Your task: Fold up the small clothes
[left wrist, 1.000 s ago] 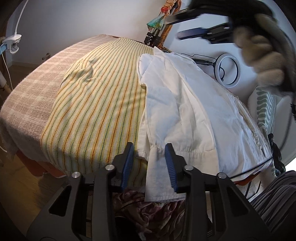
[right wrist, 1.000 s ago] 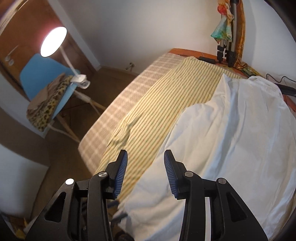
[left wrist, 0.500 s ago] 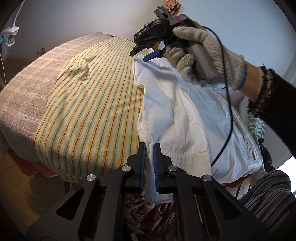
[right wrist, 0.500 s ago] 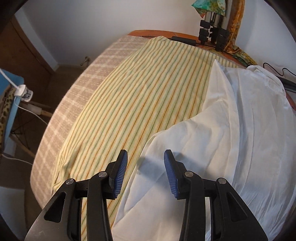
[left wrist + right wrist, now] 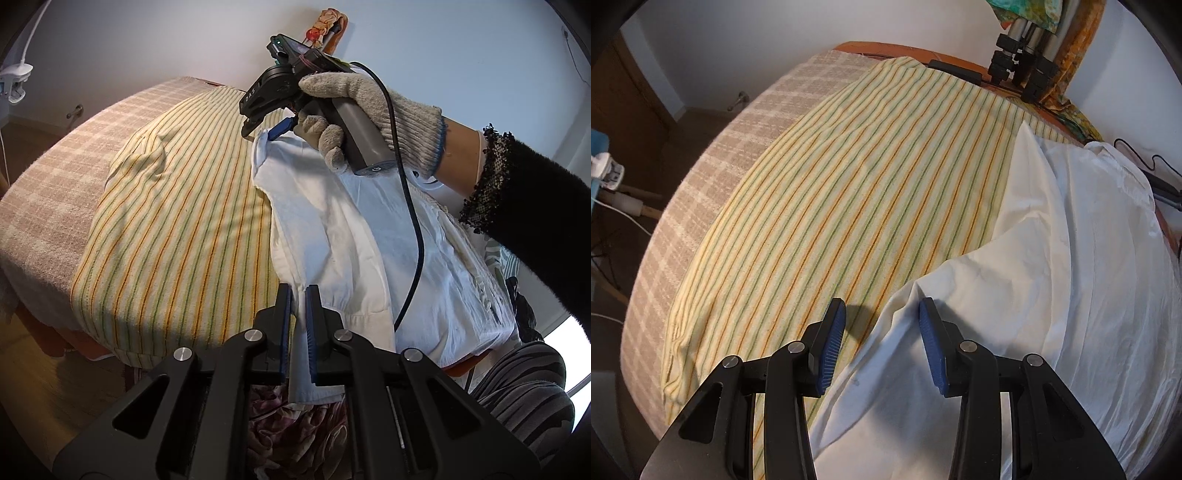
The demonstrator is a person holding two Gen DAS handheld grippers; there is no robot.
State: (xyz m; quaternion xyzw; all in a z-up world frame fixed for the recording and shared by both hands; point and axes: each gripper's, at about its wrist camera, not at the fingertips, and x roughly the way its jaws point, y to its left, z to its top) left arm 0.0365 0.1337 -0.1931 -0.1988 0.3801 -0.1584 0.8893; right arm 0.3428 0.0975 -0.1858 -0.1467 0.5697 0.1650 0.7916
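A white shirt [image 5: 373, 236] lies spread on the right half of a striped yellow cloth [image 5: 177, 229] that covers the table. My left gripper [image 5: 298, 295] is shut on the shirt's near cuff at the table's front edge. In the left wrist view a gloved hand holds my right gripper [image 5: 264, 127] over the shirt's far corner. From the right wrist camera the right gripper [image 5: 882, 310] is open, pointing steeply down, with the white shirt's [image 5: 1052, 295] folded edge between its blue pads [image 5: 833, 343]; the pads do not press it.
A beige checked cover [image 5: 55, 177] lies under the striped cloth on the left. Tripod legs [image 5: 1019, 70] and a coloured scarf stand at the far edge. A black cable [image 5: 413, 236] hangs from the right gripper across the shirt. Patterned fabric [image 5: 295, 424] lies below the front edge.
The left gripper has shut on the shirt's near cuff. The right gripper has come down and forward to the shirt's far edge, tilting more steeply toward the table.
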